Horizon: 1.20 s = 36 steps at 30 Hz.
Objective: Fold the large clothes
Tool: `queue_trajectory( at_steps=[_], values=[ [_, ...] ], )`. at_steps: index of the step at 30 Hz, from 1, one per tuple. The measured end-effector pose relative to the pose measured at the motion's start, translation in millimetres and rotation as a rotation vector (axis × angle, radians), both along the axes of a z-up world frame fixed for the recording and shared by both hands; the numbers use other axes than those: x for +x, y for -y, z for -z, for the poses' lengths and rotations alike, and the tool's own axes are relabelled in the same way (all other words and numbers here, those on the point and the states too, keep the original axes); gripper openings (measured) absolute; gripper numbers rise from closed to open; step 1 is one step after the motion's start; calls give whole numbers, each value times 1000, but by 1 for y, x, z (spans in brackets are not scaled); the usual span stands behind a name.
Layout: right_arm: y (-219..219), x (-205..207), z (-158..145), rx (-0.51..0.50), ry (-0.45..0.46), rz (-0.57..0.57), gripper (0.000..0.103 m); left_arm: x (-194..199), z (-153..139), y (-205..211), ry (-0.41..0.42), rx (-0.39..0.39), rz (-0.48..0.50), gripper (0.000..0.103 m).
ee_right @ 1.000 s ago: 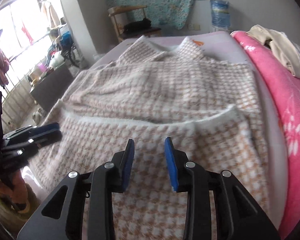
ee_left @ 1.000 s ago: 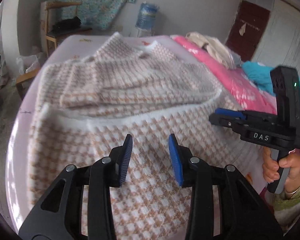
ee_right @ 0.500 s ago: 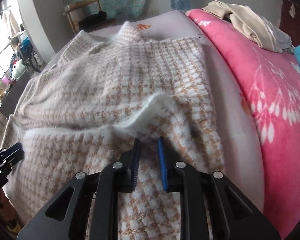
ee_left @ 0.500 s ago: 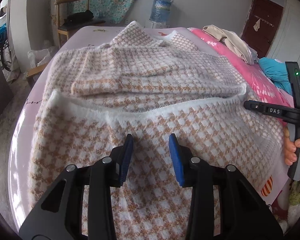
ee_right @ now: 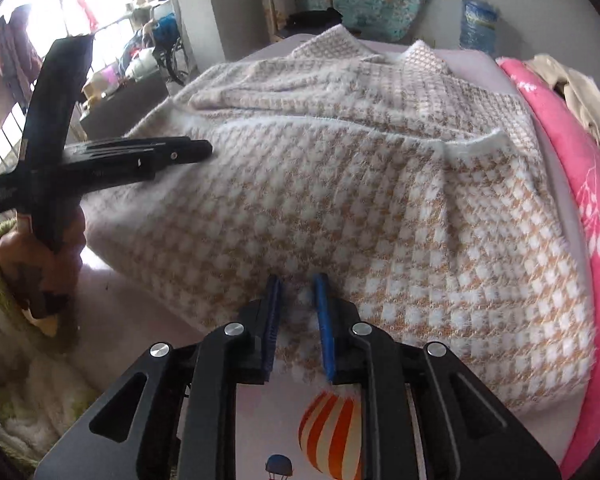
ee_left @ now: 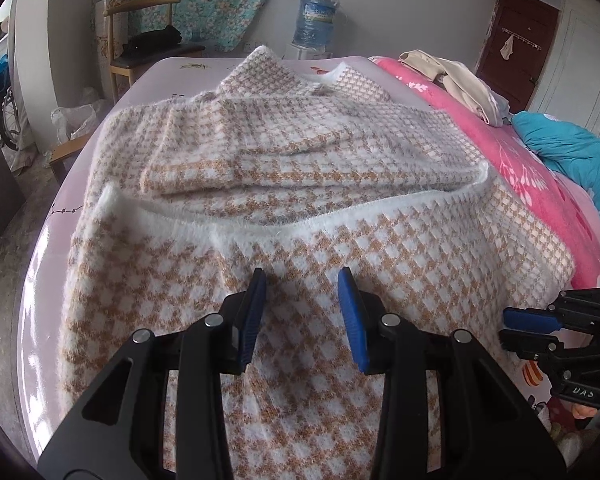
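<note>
In the left wrist view the houndstooth sweater (ee_left: pixel 300 208) is spread on the bed (ee_left: pixel 52 264) from the bottom of the frame to top centre, the left gripper (ee_left: pixel 302 316) held apart and empty over its near panel. In the right wrist view the right gripper (ee_right: pixel 298 324), just narrowed to a slim gap with nothing clearly pinched, is seen at the sweater's near hem at lower centre, with the left gripper at centre left.

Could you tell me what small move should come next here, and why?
Probably bring the left gripper down to the near edge of the sweater. It hovers open above the fabric, while the right gripper, whose jaws have just been closing, already has that edge between its narrow jaws, not clearly pinched.
</note>
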State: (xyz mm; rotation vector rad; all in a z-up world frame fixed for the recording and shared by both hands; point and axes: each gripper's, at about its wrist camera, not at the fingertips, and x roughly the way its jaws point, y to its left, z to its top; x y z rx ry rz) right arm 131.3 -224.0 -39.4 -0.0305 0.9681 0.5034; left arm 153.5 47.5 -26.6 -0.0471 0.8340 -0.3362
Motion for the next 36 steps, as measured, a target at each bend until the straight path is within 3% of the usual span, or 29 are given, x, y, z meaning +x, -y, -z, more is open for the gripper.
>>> queue_trajectory(
  at_steps=[2, 6, 8, 10, 12, 14, 16, 20, 22, 25, 26, 27, 28, 31, 34, 36],
  values=[
    [2, -3, -7, 6, -8, 16, 18, -12, -14, -4, 36, -17, 7, 35],
    [-1, -27, -31, 4, 92, -32, 18, -56, -42, 7, 107, -50, 165, 36],
    [-7, -30, -23, -44, 100, -39, 17, -73, -37, 22, 69, -65, 243, 36],
    [-13, -24, 3, -90, 58, -22, 18, -80, -18, 40, 12, -38, 263, 36],
    [-10, -22, 2, -64, 56, -7, 18, -81, 7, 55, -21, 65, 226, 37],
    [-8, -25, -10, -68, 50, 11, 18, -83, 4, 53, -10, 53, 211, 37],
    [-7, -37, -22, -90, 102, 4, 18, -86, -4, 47, 3, 59, 187, 37],
    [-7, -33, 4, -123, 84, 26, 18, -82, 12, 40, -33, 36, 165, 40],
    [-3, -32, -5, -111, 64, 40, 18, -81, 8, 35, -39, 20, 158, 40],
    [7, -39, -16, -175, 124, 88, 18, -91, -4, 21, 25, 90, 98, 40],
    [11, -35, -8, -182, 97, 105, 19, -90, 1, 16, 15, 113, 81, 41],
    [15, -30, 5, -163, 58, 117, 19, -85, 11, 12, -17, 103, 75, 44],
    [19, -29, 9, -121, 75, 131, 19, -82, 18, 7, -30, 62, 70, 44],
    [19, -28, -4, -148, 60, 129, 19, -82, 10, 4, -23, 58, 74, 45],
    [40, -34, -19, -156, 109, 210, 19, -90, -1, -14, 28, 96, 19, 46],
    [62, -26, -5, -179, 76, 315, 28, -83, 10, -37, 2, 86, -55, 52]
  ],
)
